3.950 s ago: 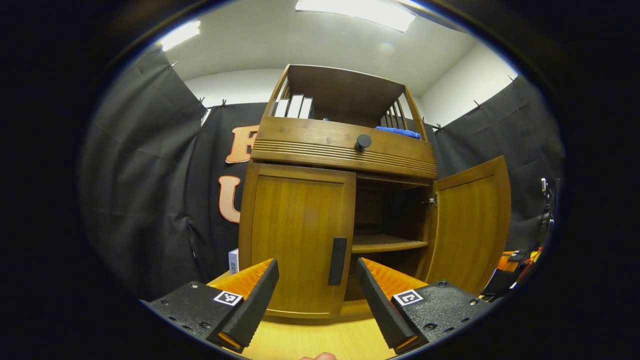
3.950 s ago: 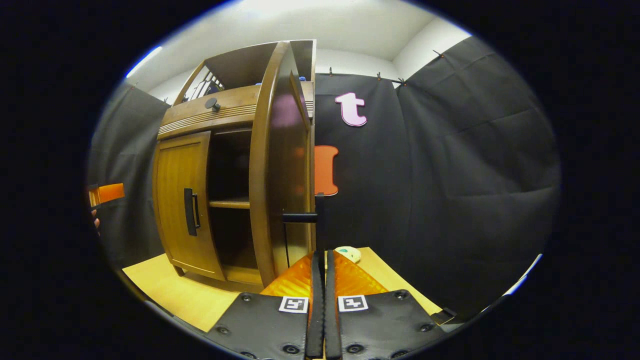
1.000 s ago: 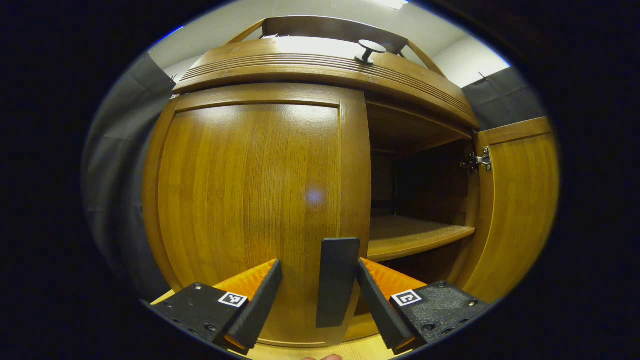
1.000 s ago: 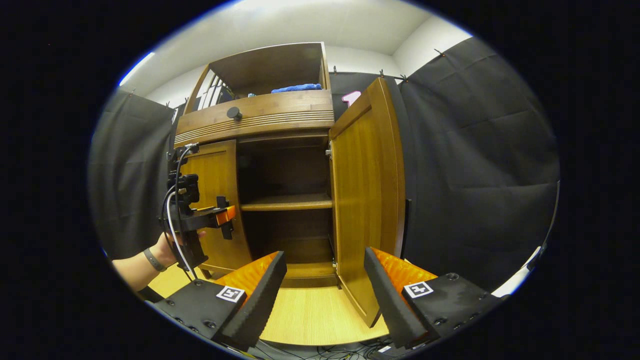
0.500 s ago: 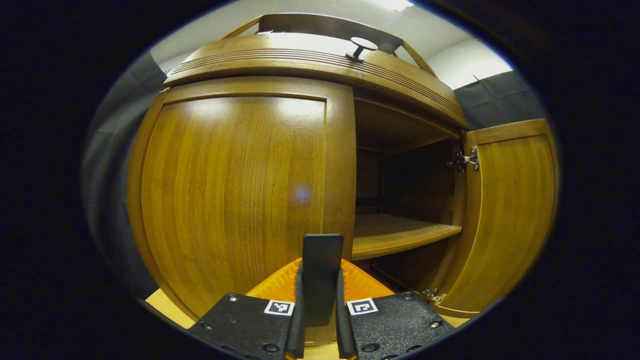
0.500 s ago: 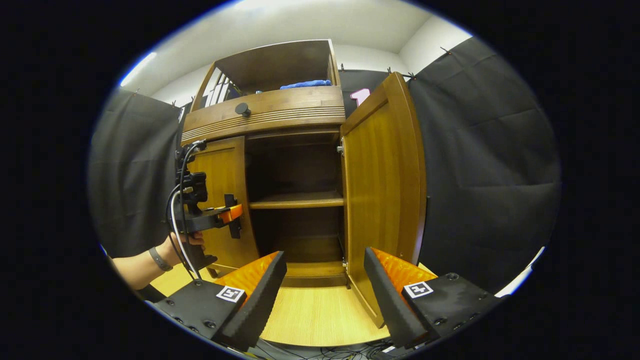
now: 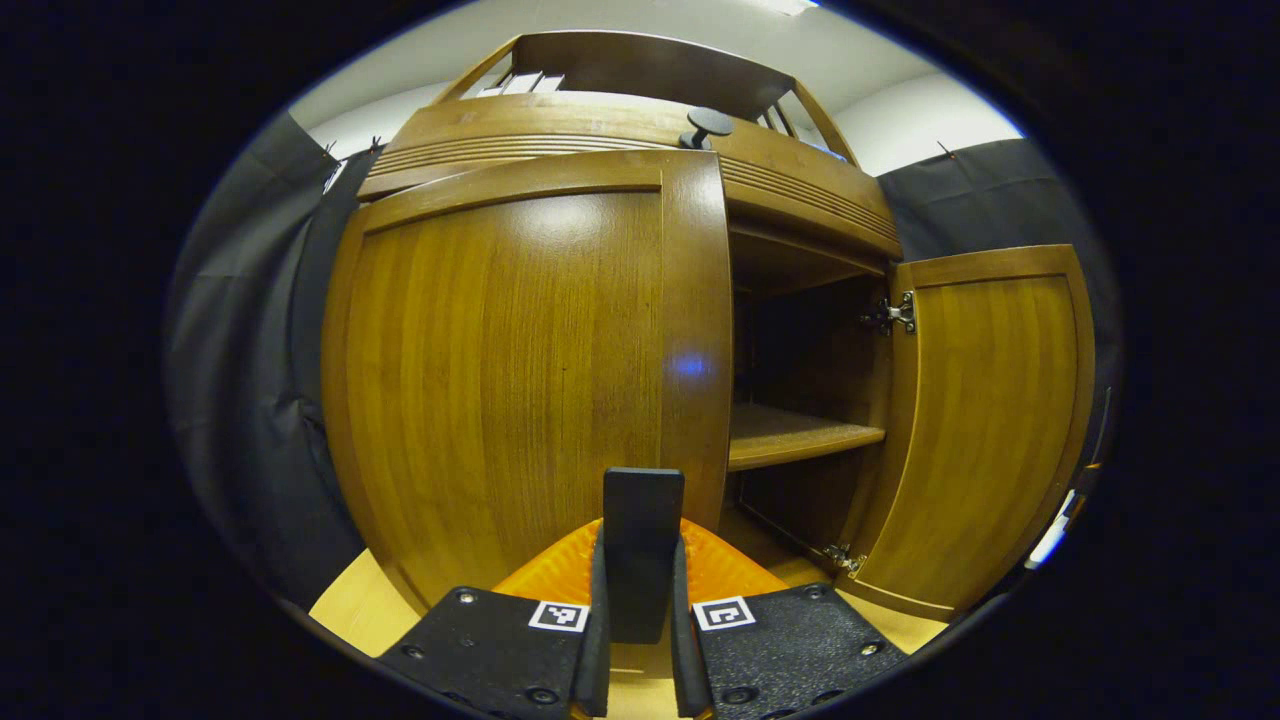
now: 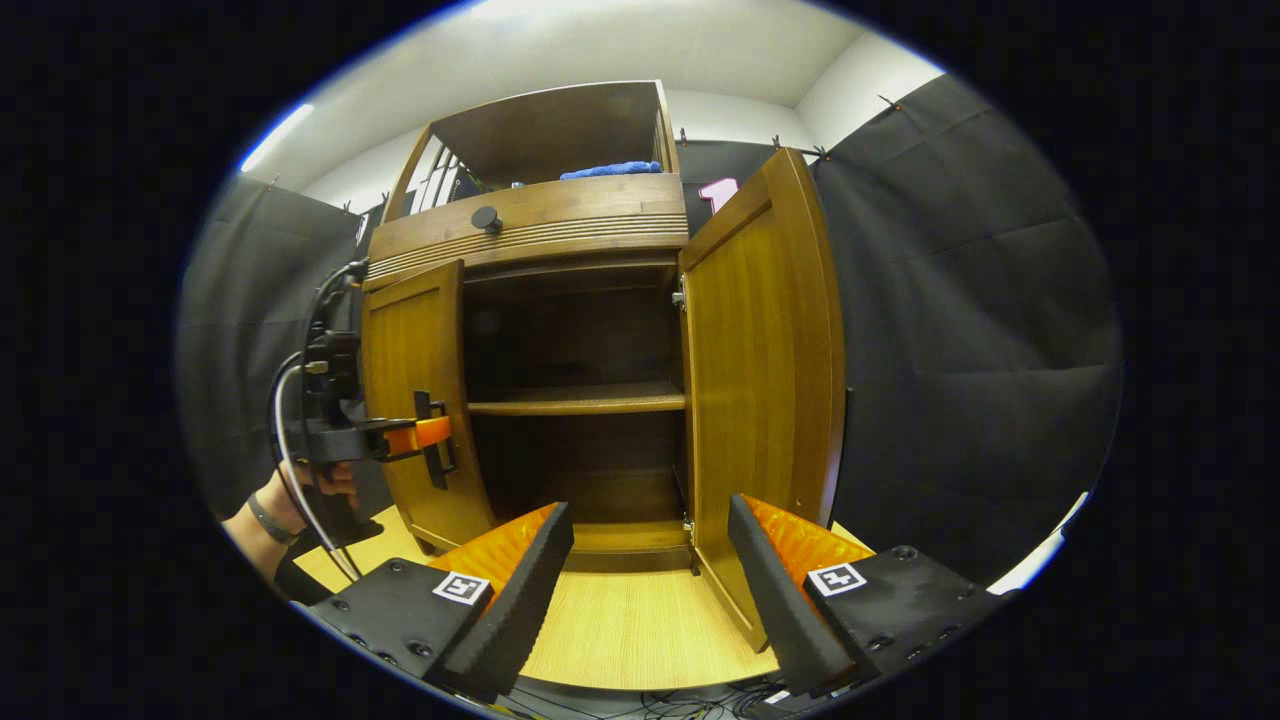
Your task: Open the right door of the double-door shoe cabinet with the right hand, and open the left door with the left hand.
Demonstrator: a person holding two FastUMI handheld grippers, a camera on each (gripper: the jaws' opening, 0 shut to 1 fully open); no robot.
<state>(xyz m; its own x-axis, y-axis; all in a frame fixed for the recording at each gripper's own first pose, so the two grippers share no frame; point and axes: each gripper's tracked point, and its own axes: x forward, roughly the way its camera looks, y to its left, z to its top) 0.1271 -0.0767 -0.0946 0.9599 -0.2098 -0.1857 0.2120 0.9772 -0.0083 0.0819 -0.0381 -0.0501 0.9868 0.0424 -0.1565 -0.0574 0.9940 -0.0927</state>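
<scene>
The right door (image 8: 760, 380) stands wide open at frame right, so my half there is done. My left tongs (image 7: 636, 640) are clamped on the left door's handle (image 7: 642, 555), low centre, and the left door (image 7: 530, 380) is just ajar. My right tongs (image 8: 650, 590) hang apart, low centre, holding nothing.

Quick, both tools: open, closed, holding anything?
Left tool: closed on the left door's handle.
Right tool: open, holding nothing.
</scene>
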